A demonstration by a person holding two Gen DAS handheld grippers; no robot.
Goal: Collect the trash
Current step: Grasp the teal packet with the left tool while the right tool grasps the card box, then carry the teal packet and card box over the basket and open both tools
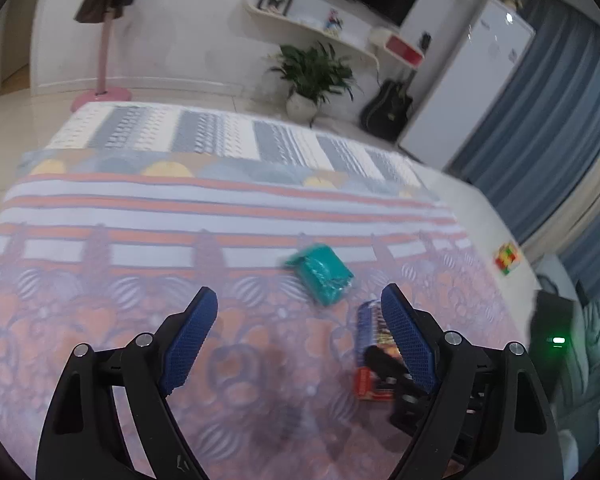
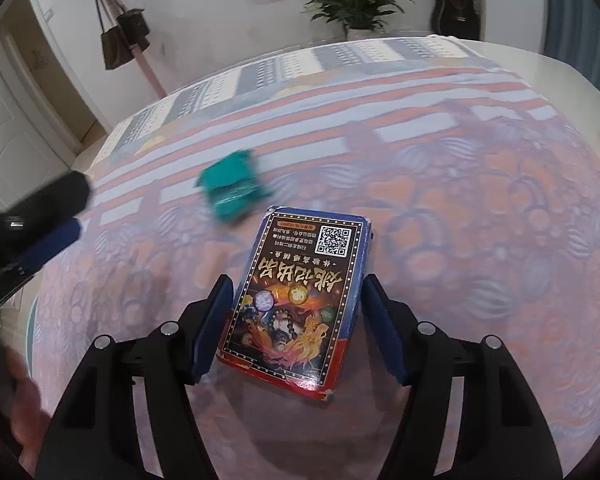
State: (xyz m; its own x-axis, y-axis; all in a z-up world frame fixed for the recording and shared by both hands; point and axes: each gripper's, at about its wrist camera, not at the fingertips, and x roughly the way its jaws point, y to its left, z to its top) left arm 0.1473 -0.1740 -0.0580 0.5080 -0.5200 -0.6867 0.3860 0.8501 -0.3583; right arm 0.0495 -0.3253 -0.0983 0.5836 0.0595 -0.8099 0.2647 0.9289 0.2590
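Observation:
A printed card box (image 2: 296,296), red and blue with a QR code, lies on the patterned bed cover (image 2: 460,208). My right gripper (image 2: 296,280) straddles its near half, with both blue pads against its long sides. A crumpled teal packet (image 2: 230,192) lies just beyond it to the left. In the left wrist view the teal packet (image 1: 320,274) lies ahead of my left gripper (image 1: 298,292), whose jaws stand wide apart over the cover with nothing between them. The card box (image 1: 370,332) shows partly behind its right finger. The left gripper's finger (image 2: 40,216) enters the right wrist view at the left edge.
A colourful puzzle cube (image 1: 508,258) sits on the white bed edge at right. Beyond the bed stand a potted plant (image 1: 312,76), a black guitar (image 1: 388,108), a white fridge (image 1: 472,80) and a pink coat stand (image 1: 102,92) with bags. A blurred hand (image 2: 24,412) is at lower left.

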